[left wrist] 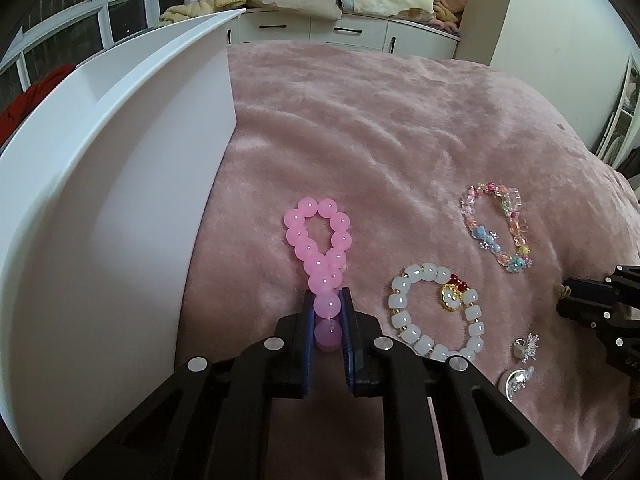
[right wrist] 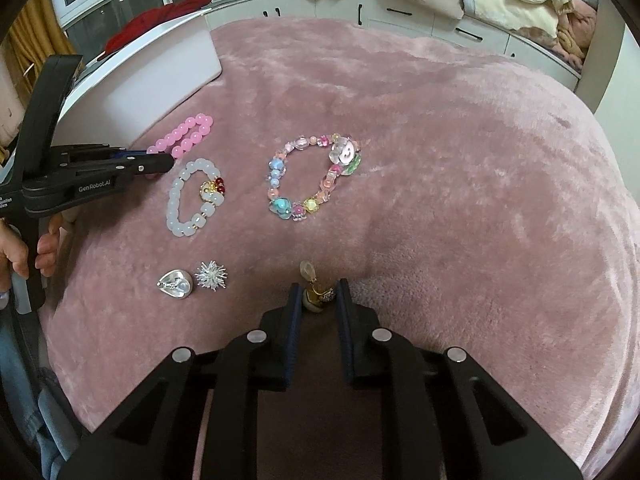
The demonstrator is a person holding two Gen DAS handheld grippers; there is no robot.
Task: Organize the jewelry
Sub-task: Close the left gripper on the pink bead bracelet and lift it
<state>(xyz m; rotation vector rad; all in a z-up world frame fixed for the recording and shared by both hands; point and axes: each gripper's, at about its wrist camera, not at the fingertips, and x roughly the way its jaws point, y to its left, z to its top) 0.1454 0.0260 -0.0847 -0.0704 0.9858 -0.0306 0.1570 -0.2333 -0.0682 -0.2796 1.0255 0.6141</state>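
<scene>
My left gripper (left wrist: pixel 327 300) is shut on the near end of a pink bead bracelet (left wrist: pixel 320 240), which is squeezed long and lies on the pink blanket beside a white box (left wrist: pixel 120 184). My right gripper (right wrist: pixel 318 290) is around a small gold and cream earring (right wrist: pixel 316 294); the pads stand close on both sides of it, and I cannot tell if they touch. A white bead bracelet with a gold charm (left wrist: pixel 436 312) and a multicolour bead bracelet (left wrist: pixel 496 226) lie to the right. Both also show in the right wrist view, the white one (right wrist: pixel 194 198) and the multicolour one (right wrist: pixel 312 176).
A silver heart piece (right wrist: pixel 175 283) and a spiky silver brooch (right wrist: pixel 211 275) lie near the blanket's front left. The blanket (right wrist: pixel 440 160) covers the whole work surface. White drawers (left wrist: pixel 320 32) with piled bedding stand behind. The other gripper (right wrist: pixel 100 168) reaches in from the left.
</scene>
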